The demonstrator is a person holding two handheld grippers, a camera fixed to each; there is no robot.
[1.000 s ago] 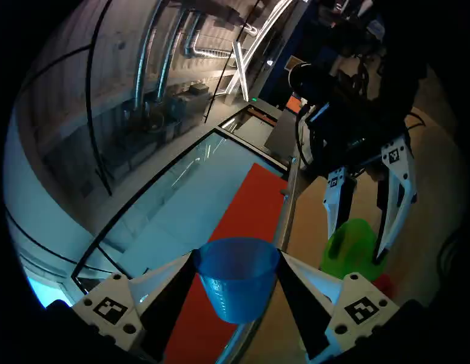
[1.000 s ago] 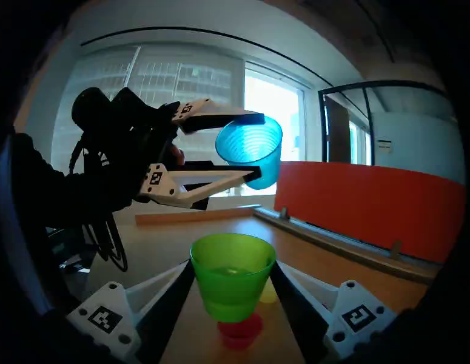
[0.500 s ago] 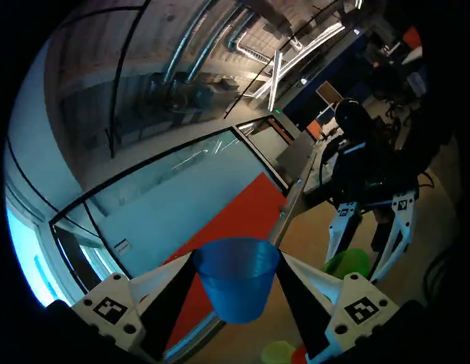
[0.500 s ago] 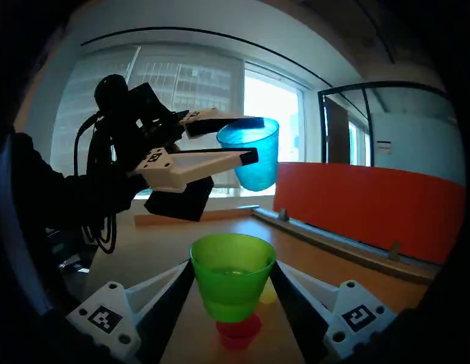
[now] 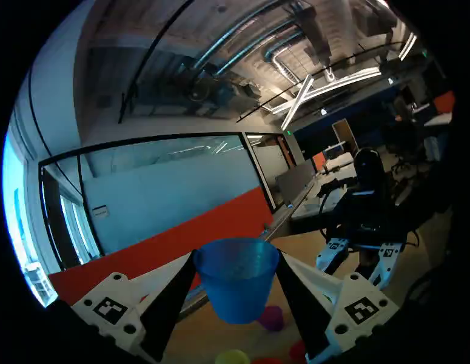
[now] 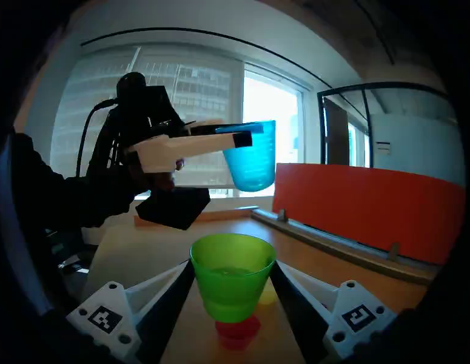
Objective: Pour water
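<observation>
— What changed?
— The blue cup, upper centre, has swung back upright, with the left gripper clamped on it.
— And the green cup?
— Low centre, right gripper clamped on it, water seemingly inside; pouring looks done.

The blue cup is translucent, upright, and raised above and beyond the green cup. The green cup is translucent, upright and partly filled.
</observation>
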